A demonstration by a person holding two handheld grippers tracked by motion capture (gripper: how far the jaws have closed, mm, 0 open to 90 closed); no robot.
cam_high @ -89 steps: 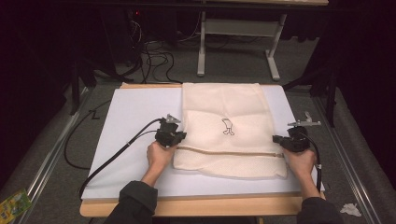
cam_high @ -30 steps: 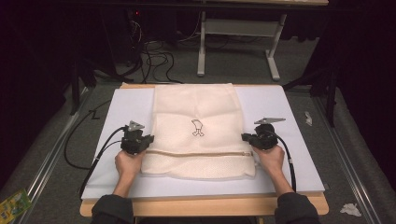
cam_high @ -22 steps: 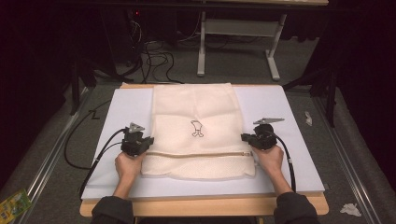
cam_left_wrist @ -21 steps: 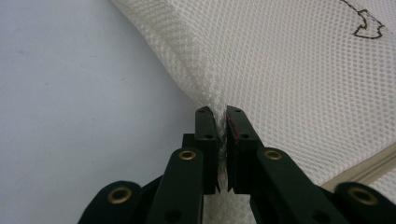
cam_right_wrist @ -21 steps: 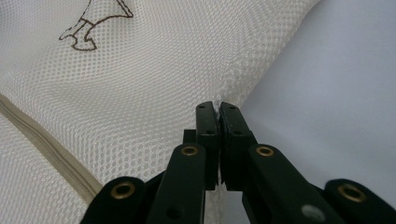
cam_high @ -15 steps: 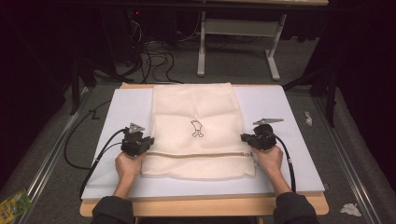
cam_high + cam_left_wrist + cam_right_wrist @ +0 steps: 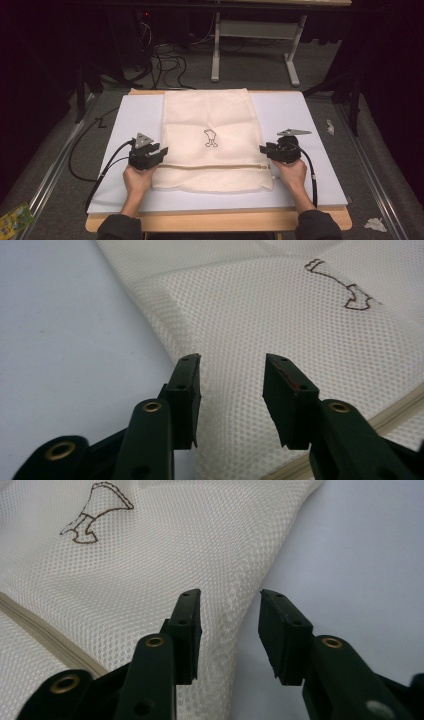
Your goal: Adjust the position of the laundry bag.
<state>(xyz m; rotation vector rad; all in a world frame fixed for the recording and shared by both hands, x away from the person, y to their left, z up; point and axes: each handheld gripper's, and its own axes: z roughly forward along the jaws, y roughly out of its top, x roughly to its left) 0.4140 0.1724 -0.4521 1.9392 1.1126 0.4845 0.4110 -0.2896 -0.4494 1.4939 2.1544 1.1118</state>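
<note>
Left tongs [image 7: 232, 390]: jaws apart, just opened, nothing pinched.
Cream mesh fabric bag [image 7: 280, 315]: beneath tongs, on pale blue tabletop [image 7: 65, 340].

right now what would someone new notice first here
A cream mesh laundry bag lies flat in the middle of the pale mat, a small brown outline figure on it and a zipper across its near end. The left gripper and right gripper sit at its side edges, their jaws having just opened, pressing nothing.

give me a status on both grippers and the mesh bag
Left gripper and right gripper open, jaws just opened, nothing clamped. Mesh laundry bag flat on white mat, zipper near front edge. Nothing in the way.
</note>
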